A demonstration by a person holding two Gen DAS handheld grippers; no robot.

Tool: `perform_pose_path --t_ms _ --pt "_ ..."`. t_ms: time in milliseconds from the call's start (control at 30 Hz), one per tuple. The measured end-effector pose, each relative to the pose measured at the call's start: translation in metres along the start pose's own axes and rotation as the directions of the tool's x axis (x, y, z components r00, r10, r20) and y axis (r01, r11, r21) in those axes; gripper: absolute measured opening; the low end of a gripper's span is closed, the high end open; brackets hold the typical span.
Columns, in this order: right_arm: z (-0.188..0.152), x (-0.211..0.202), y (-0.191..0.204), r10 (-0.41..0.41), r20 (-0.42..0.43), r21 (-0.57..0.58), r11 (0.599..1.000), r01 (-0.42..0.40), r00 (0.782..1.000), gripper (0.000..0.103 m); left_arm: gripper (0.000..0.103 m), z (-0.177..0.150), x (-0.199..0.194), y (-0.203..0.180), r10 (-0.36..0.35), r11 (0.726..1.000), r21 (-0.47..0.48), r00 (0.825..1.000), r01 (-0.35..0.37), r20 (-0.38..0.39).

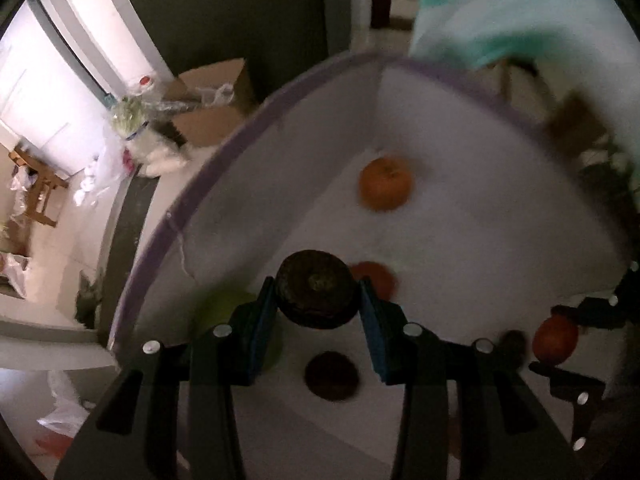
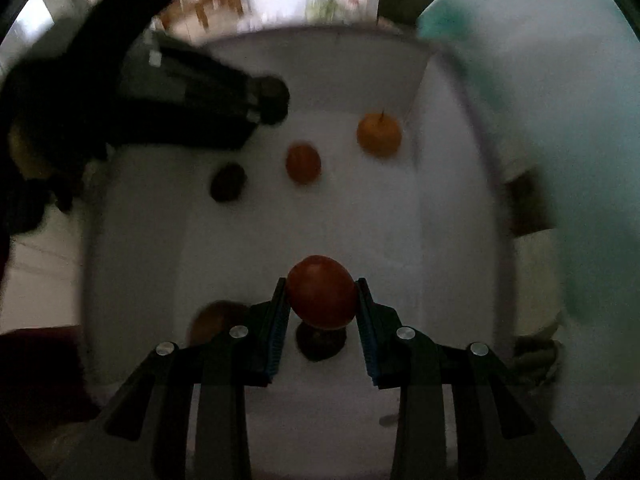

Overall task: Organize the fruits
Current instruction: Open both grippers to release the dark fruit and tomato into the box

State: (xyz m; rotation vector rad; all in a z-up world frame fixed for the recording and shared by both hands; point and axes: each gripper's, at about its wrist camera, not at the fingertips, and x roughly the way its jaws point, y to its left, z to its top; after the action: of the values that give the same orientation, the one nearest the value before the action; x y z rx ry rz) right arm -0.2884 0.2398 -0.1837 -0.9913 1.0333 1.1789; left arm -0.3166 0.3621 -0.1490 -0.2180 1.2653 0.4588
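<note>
My left gripper (image 1: 318, 286) is shut on a dark, round, rough-skinned fruit (image 1: 316, 300) and points down into a white fabric bin (image 1: 460, 240) with a purple rim. My right gripper (image 2: 321, 286) is shut on a smooth red fruit (image 2: 322, 294) over the same bin. On the bin floor lie an orange (image 2: 379, 134), a red-orange fruit (image 2: 303, 163) and a dark fruit (image 2: 228, 182). Another dark fruit (image 2: 320, 344) lies under the red one. A green fruit (image 1: 224, 308) shows beside my left fingers. Both views are blurred.
Cardboard boxes (image 1: 212, 100) and plastic bags lie on the floor beyond the bin's left wall. A pale teal cloth (image 2: 560, 120) hangs at the bin's right side. A wooden stool (image 1: 36, 188) stands far left. In the right wrist view, the left gripper (image 2: 272, 100) enters from the upper left.
</note>
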Motion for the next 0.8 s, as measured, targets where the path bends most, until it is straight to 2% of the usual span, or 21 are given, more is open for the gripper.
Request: perform_pose_path --t_ms 100,233,333,533,567,600,667,767,800 --pt "0.005 0.016 0.015 -0.044 -0.039 -0.059 0.997 0.041 0.998 0.034 0.042 0.001 0.017 0.001 -0.012 1.000 0.003 0.999 0.012 -0.052" --pt "0.017 0.036 0.027 -0.087 -0.107 -0.095 0.992 0.077 0.990 0.034 0.042 0.000 0.022 0.002 -0.017 1.000 -0.005 0.997 0.016 -0.080" --pt "0.019 0.039 0.032 -0.088 -0.123 -0.111 0.991 0.074 0.989 0.034 0.043 -0.004 0.031 0.005 0.003 1.000 -0.002 0.993 -0.003 -0.117" --pt "0.017 0.035 0.020 -0.080 -0.132 -0.104 0.992 0.066 0.988 0.035 0.046 -0.005 0.030 0.004 0.017 1.000 0.008 0.992 -0.016 -0.122" --pt "0.017 0.035 0.020 -0.081 -0.130 -0.104 0.992 0.067 0.988 0.039 0.047 -0.005 0.030 0.003 0.019 1.000 0.013 0.992 -0.017 -0.124" --pt "0.017 0.034 0.020 -0.083 -0.124 -0.104 0.992 0.070 0.989 0.051 0.051 -0.006 0.031 0.002 0.013 1.000 0.017 0.992 -0.011 -0.126" --pt "0.017 0.029 0.020 -0.078 -0.093 -0.107 0.992 0.068 0.993 0.064 0.055 -0.007 0.031 -0.002 0.009 1.000 0.020 0.992 -0.006 -0.129" --pt "0.010 0.006 0.025 -0.094 -0.026 -0.148 0.985 0.090 0.995 0.066 0.068 -0.008 0.027 -0.008 0.011 1.000 0.025 0.993 -0.008 -0.121" --pt "0.008 -0.003 0.027 -0.097 -0.005 -0.162 0.982 0.095 0.995 0.066 0.076 -0.007 0.022 -0.009 0.038 0.999 0.024 0.995 -0.035 -0.097"
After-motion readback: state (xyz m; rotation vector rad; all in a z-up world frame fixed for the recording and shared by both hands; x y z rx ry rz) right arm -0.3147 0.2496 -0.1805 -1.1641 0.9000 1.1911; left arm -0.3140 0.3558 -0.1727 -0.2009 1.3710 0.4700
